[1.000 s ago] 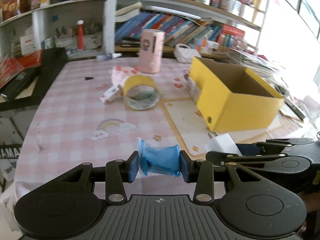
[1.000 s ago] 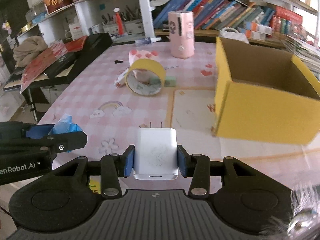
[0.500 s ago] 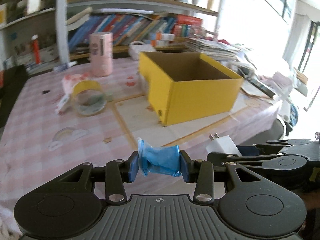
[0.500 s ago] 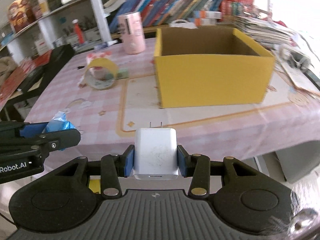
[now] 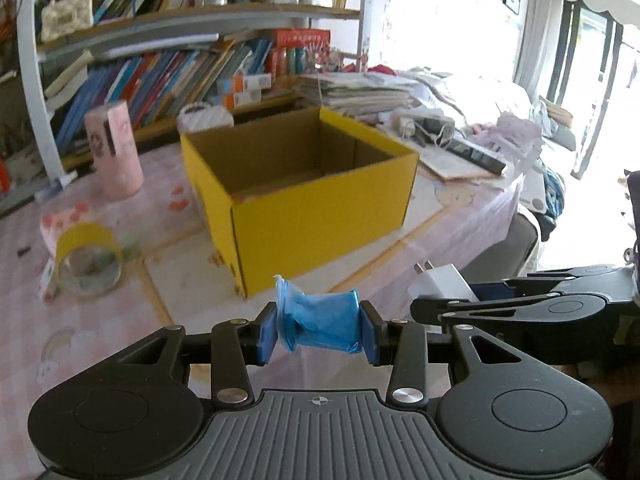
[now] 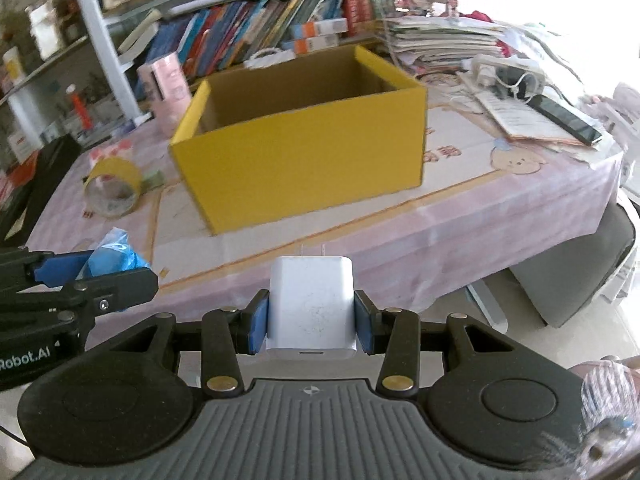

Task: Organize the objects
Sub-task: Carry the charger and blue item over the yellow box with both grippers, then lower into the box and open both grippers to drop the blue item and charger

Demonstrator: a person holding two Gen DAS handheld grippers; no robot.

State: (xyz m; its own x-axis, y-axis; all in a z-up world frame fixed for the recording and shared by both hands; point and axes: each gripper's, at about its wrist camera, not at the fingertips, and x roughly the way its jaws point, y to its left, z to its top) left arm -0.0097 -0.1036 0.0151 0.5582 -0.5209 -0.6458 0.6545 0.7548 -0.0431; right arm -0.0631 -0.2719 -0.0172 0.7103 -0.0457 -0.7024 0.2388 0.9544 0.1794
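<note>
Left gripper (image 5: 320,334) pinches crumpled blue plastic bag (image 5: 322,326); right gripper (image 6: 311,326) clamps white USB charger (image 6: 311,312), prongs forward. Both held above counter (image 6: 460,216) edge, near the open yellow cardboard box (image 6: 304,160). Tape roll (image 5: 89,260) lies left of box.

Left view: sits on the left gripper (image 5: 320,330), faces the box (image 5: 316,216) corner-on from near, angled down.
Right view: sits on the right gripper (image 6: 311,320), faces the box (image 6: 304,160) long side from near, angled down.
Shared: box, tape roll (image 5: 88,262) (image 6: 113,192) left of it, shelf (image 5: 192,24) behind it; each view shows the other gripper.
</note>
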